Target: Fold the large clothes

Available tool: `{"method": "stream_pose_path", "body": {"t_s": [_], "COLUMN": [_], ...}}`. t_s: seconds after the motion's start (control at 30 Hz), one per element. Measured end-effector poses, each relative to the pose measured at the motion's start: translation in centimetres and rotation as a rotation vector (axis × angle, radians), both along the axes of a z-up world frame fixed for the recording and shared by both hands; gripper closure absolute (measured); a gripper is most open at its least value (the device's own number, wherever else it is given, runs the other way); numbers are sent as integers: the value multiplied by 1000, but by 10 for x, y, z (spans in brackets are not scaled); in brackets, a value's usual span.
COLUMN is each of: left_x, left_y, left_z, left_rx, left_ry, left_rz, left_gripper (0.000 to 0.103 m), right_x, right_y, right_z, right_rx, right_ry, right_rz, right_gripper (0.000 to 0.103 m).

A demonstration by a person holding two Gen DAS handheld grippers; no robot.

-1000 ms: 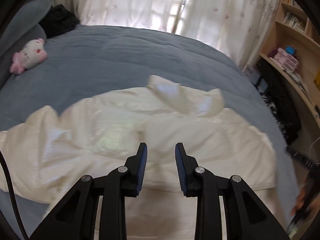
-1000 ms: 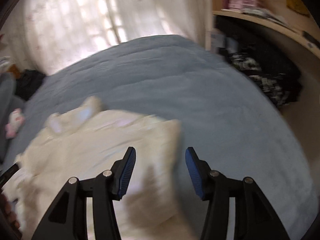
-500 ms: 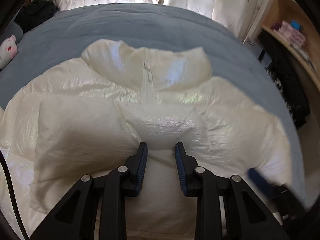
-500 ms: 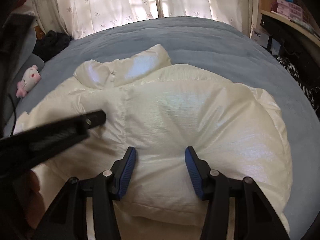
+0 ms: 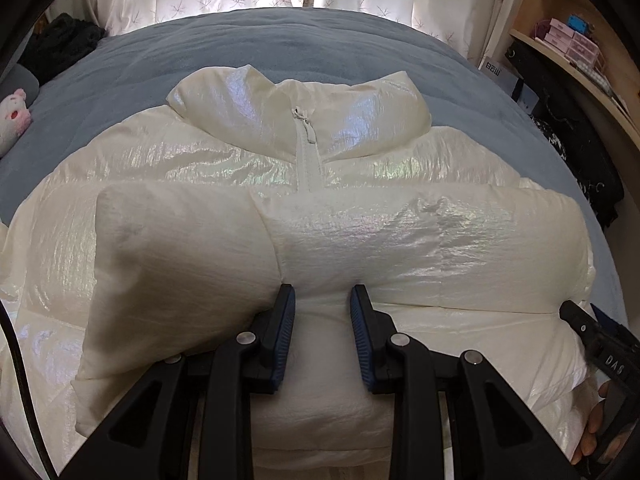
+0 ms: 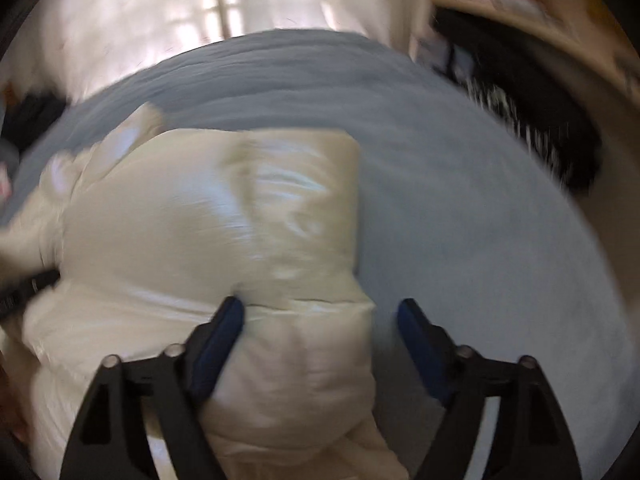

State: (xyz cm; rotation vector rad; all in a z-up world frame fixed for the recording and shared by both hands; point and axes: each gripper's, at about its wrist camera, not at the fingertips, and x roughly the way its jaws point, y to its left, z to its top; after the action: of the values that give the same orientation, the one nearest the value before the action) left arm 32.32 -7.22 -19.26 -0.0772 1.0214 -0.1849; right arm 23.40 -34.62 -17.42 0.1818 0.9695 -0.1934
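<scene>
A shiny cream puffer jacket (image 5: 360, 152) lies on the blue-grey bed (image 5: 248, 44), collar and zip at the far side. Its lower part is folded up over the chest. My left gripper (image 5: 322, 312) is shut on the folded edge, and padded fabric bulges between its blue pads. In the blurred right wrist view my right gripper (image 6: 318, 316) stands wide, its jaws opening. The jacket's right edge (image 6: 304, 272) lies between them, against the left pad and apart from the right one. The right gripper (image 5: 592, 332) also shows at the left wrist view's lower right, a hand on it.
A pink-and-white plush toy (image 5: 14, 120) and a dark heap of clothes (image 5: 60, 44) lie at the bed's far left. Curtains hang behind the bed. A wooden shelf (image 5: 568, 40) with boxes and dark items runs along the right. Bare bed cover (image 6: 480, 220) lies right of the jacket.
Both grippers came down and laid the jacket's lower part over its chest. The right jaws spread much wider and came off the fabric. The left grip is unchanged.
</scene>
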Motion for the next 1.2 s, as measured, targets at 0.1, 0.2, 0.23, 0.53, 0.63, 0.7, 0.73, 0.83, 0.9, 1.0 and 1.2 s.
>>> {"method": "stream_pose_path", "body": {"t_s": [0.1, 0.2, 0.23, 0.53, 0.63, 0.7, 0.73, 0.83, 0.9, 1.0, 1.2], "left_x": [0, 0, 0, -24, -48, -64, -73, -98, -113, -139, -193], "left_y": [-3, -3, -5, 3, 10, 15, 18, 31, 43, 62, 106], "left_z": [-2, -3, -4, 19, 41, 52, 58, 75, 84, 97, 118], "left_rx": [15, 6, 4, 15, 40, 58, 65, 84, 88, 83, 98], "left_ry": [-7, -12, -15, -28, -68, -95, -110, -138, -142, -144, -154], "left_rz": [-6, -4, -3, 38, 27, 22, 20, 31, 50, 83, 152], "left_gripper": [76, 76, 76, 76, 75, 74, 74, 73, 73, 72, 64], "right_x": [1, 1, 0, -10, -18, -25, -31, -51, -67, -95, -139], "right_y": [1, 10, 12, 12, 16, 21, 24, 39, 52, 72, 113], "right_z": [-7, -6, -7, -5, 7, 19, 25, 46, 60, 84, 109], "right_rx": [7, -49, -57, -82, -104, -105, -92, -54, -36, 26, 110], "right_ry": [2, -9, -11, -19, -18, -14, -17, -48, -71, -118, -137], "right_rz": [-11, -10, -12, -38, -72, -85, -80, -57, -42, 2, 70], "right_gripper": [20, 19, 19, 15, 15, 15, 15, 15, 15, 15, 15]}}
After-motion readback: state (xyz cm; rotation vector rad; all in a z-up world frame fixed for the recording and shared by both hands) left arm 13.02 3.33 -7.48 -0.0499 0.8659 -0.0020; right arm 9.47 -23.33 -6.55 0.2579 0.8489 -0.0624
